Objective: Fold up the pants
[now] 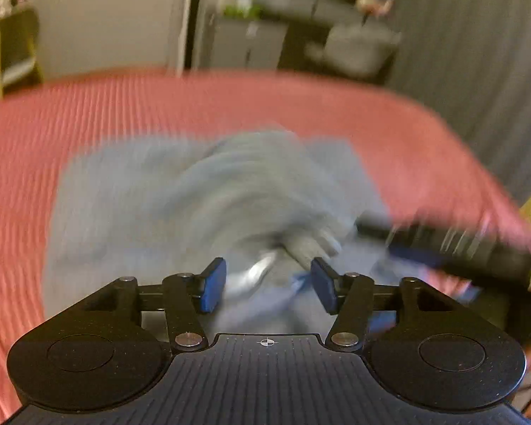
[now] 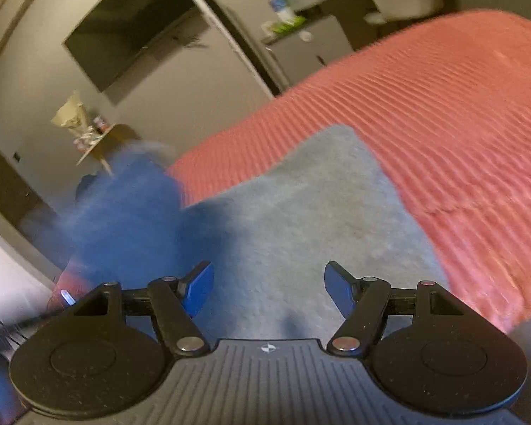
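Bed (image 2: 460, 113) with ribbed red cover fills both views. Grey pants (image 2: 318, 212) lie flat on it, heavily blurred in left view. Left gripper (image 1: 268, 285) and right gripper (image 2: 269, 292): fingers spread, nothing between them, both above pants.

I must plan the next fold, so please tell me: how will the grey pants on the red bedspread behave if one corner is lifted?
The grey pants look soft and fuzzy, so they would probably droop and trail rather than stay flat. The ribbed red bedspread may grip them, so pushing would likely bunch them. They seem light.
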Available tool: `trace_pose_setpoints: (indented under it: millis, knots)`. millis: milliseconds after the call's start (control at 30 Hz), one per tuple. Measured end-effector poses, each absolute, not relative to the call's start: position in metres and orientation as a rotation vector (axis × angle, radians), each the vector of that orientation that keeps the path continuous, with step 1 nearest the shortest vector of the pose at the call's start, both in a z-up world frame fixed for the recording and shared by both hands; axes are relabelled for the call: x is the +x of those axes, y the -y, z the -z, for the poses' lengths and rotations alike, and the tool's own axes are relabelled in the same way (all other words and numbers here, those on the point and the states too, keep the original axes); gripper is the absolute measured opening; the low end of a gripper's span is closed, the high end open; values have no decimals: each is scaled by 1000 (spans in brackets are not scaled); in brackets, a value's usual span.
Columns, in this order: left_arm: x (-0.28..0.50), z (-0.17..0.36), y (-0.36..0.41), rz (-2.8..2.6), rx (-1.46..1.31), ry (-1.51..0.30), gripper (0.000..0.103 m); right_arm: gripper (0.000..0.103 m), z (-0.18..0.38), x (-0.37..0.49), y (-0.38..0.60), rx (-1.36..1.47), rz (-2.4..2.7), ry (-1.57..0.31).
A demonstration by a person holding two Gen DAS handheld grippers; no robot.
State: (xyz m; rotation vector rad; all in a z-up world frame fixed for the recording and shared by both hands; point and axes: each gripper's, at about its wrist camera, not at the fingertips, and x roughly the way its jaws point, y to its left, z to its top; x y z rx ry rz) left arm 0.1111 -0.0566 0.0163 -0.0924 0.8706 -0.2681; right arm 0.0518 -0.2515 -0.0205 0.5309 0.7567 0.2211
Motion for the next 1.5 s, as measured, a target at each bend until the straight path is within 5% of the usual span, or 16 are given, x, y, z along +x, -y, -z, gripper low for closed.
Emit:
trace_pose_setpoints:
  millis: [533, 567, 633, 733, 833, 867, 933, 1200, 1333, 1400, 1500]
  knots:
    - [44, -9, -37, -139, -339, -844, 71, 84, 87, 112, 243, 976, -388, -1070]
    - [43, -8, -37, -123, -329, -844, 71, 82, 87, 115, 238, 969, -380, -1069]
    - [38, -5, -30, -93, -272, -850, 71, 45, 85, 119, 230, 936, -364, -1057]
    - [41, 0, -15, -50, -213, -861, 71, 48, 83, 117, 221, 933, -365, -1029]
    - [48, 4, -8, -63, -189, -854, 71, 71, 82, 119, 207, 927, -383, -1036]
    - [49, 5, -5, -69, -191, -852, 71, 70, 78, 121, 201, 905, -374, -1040]
    - [52, 8, -5, -79, -200, -850, 71, 37, 60, 124, 186, 820, -372, -1026]
    - [54, 8, 1, -30, -174, -812, 71, 32, -41, 107, 156, 820, -582, -774]
    - [62, 15, -3, -76, -181, -852, 42, 31, -69, 101, 161, 834, -628, -689]
    - [59, 12, -6, -92, -193, -833, 13, 31, -71, 97, 171, 816, -621, -665]
    - [61, 16, -18, -129, -262, -873, 5, 31, -57, 93, 194, 760, -526, -659]
